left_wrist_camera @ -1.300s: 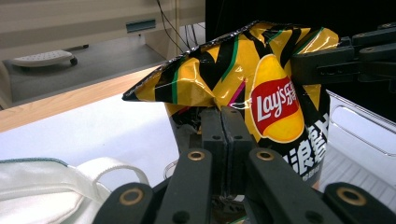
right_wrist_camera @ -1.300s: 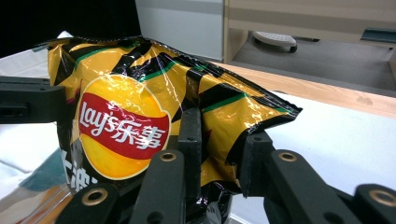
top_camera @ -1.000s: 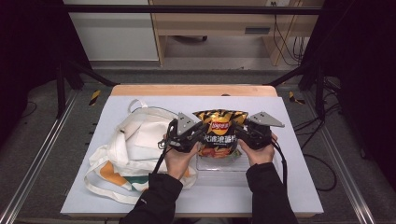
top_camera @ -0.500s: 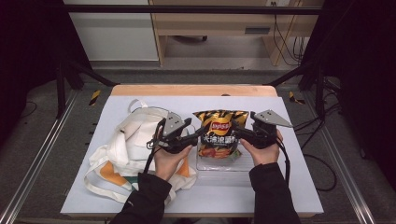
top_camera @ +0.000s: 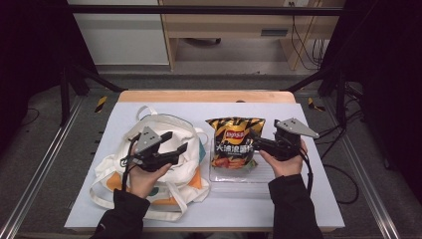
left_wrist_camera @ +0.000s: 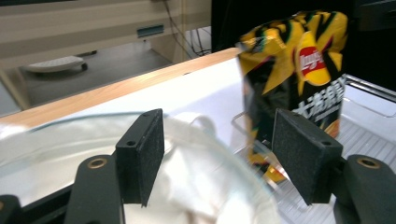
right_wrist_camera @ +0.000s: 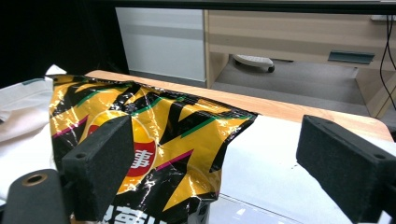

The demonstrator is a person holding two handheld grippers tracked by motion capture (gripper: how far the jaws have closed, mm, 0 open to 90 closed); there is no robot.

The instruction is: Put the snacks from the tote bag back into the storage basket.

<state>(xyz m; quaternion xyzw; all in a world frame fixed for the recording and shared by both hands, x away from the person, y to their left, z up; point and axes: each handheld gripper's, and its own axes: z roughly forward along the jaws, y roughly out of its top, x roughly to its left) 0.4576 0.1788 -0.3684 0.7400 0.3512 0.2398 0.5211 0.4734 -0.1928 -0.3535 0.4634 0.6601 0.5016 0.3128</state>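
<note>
Left gripper (top_camera: 175, 142) open above tote bag (top_camera: 164, 184); right gripper (top_camera: 257, 142) open beside chip bag (top_camera: 234, 142)

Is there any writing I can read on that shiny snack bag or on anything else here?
"Lay's": red logo on the yellow-and-black foil crisp bag.
Large white Chinese characters under the logo: too blurred to read surely.
White cloth tote bag with orange patches: no readable text.
Clear plastic tray: none.

Bright tabletop, dark surroundings, blurred close foreground

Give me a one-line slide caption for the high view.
Two open grippers, left above a white canvas tote bag, right beside a yellow-and-black chip bag.
</note>
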